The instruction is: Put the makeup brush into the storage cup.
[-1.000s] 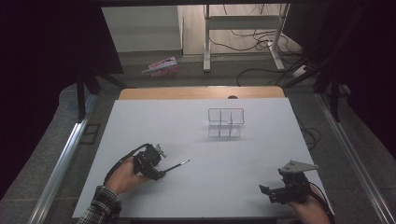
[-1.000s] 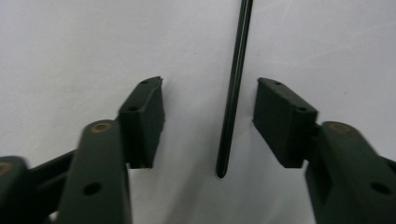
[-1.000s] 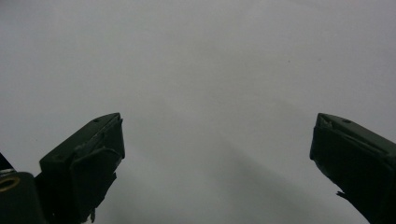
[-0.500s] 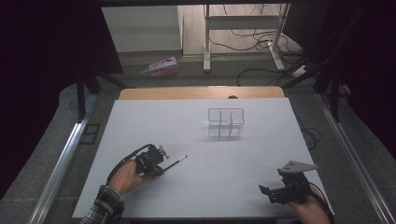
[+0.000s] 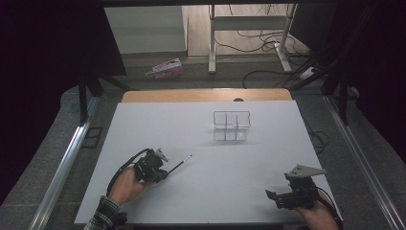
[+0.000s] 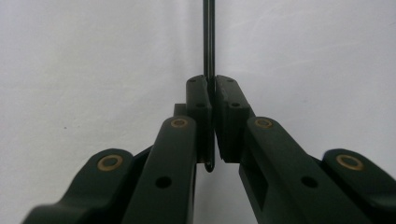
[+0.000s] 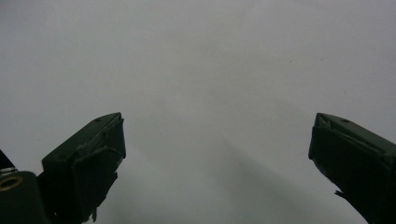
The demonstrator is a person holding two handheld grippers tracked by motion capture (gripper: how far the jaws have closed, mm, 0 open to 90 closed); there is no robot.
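Bright white tabletop, dark surroundings, blurred near jaws

The white rectangular table (image 5: 201, 143) carries a clear plastic compartmented organiser box (image 5: 231, 126), set toward its far side, right of centre. Nearer than the box and to its left, a thin black rod-shaped tool (image 5: 180, 163) lies on the table, its tip pointing toward the box. The left gripper (image 5: 163, 173) sits at the tool's near end, clamped on it. The right gripper (image 5: 271, 195) rests well apart, nearer than the box and to its right, at the table's near edge.

Bare table (image 5: 201, 191) — clear organizer (image 5: 231, 126) sole obstacle
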